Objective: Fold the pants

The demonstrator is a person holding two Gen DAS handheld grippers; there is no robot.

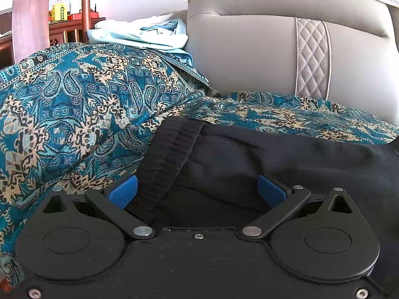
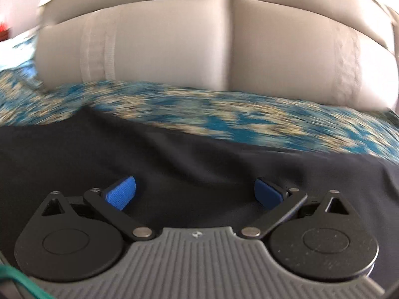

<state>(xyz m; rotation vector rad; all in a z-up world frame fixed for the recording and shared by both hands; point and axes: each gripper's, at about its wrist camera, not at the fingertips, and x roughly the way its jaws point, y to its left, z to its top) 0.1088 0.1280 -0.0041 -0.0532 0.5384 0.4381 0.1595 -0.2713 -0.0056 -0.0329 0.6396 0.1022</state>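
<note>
Both your hand-held grippers gape wide over the pants (image 1: 249,159): left (image 1: 198,190) straddles the waistband (image 1: 169,159), right (image 2: 194,190) over plain cloth along the sofa (image 1: 249,57).

Right gripper (image 2: 195,192), jaws wide apart, over dark pants (image 2: 174,154).

We see the pants (image 1: 274,164) lying on a throw (image 1: 74,104) spread over the sofa seat, the sofa backrest (image 1: 249,57) behind them, and a heap of clothes (image 1: 142,35) behind on the left.
</note>
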